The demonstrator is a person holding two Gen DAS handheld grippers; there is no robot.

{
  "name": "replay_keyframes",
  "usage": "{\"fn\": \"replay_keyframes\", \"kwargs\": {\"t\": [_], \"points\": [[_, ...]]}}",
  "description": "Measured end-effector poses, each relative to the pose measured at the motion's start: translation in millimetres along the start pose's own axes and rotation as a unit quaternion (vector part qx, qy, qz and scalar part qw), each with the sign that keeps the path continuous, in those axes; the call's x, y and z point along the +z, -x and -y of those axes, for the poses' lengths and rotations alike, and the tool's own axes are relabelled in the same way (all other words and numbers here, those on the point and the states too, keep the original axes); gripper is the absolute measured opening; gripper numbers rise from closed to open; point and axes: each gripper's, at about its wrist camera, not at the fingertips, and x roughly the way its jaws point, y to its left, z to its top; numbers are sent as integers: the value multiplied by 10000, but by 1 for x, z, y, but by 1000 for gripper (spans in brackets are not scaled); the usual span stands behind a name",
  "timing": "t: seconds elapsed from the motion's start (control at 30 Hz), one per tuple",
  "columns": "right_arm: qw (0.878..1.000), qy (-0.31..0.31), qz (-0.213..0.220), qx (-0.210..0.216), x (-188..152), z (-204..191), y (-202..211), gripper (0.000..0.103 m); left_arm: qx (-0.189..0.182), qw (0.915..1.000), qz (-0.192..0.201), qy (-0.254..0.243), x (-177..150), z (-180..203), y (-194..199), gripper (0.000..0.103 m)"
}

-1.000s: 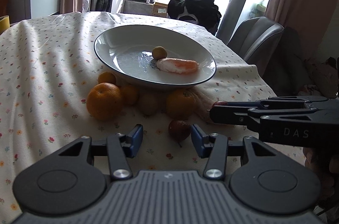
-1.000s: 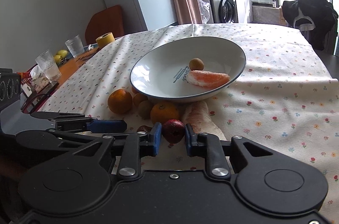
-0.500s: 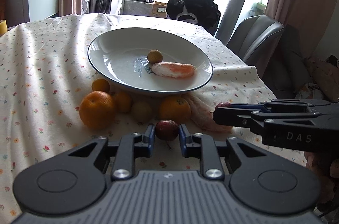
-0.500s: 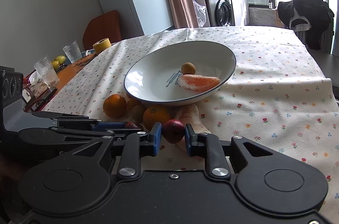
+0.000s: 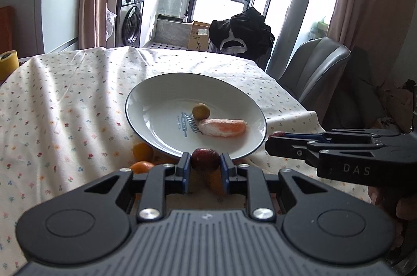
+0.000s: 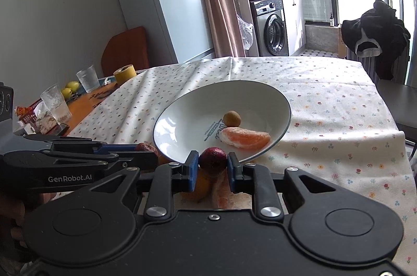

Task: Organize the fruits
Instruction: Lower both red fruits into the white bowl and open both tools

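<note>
Floral-clothed desk point(image 5: 65, 103) by bright window. Left hand-held gripper point(image 5: 205, 166) clamped on dark red fruit point(image 5: 205, 159), raised at white plate point(image 5: 166, 93) near rim. Right hand-held gripper point(image 6: 213, 166) pinches second dark red fruit point(image 6: 213, 157), same rim. Plate holds peeled citrus segment point(image 5: 222, 127), small brown fruit point(image 5: 201, 111). Oranges point(image 5: 142, 152) on cloth just below plate rim.

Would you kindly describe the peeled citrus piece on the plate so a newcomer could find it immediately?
Start at the white plate with the dark rim on the flowered tablecloth. Two things lie on it, near its printed lettering: a small round tan fruit and, just in front of it, the peeled citrus piece. It is the elongated one, orange with white pith, not round.
</note>
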Motion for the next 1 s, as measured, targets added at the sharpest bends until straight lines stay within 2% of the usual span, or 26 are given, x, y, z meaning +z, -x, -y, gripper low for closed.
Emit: {"fn": "replay_keyframes", "kwargs": {"t": [0.27, 0.87, 1.0], "points": [[10000, 29, 23, -42, 8, -1, -7, 22, 40, 10000, 61, 38, 10, -9, -3, 22], [9998, -116, -147, -89, 12, 11, -32, 22, 50, 9999, -102, 106, 19, -17, -32, 23], [9997, -145, -189, -104, 11, 12, -37, 22, 247, 9996, -88, 43, 19, -19, -34, 25]]}}
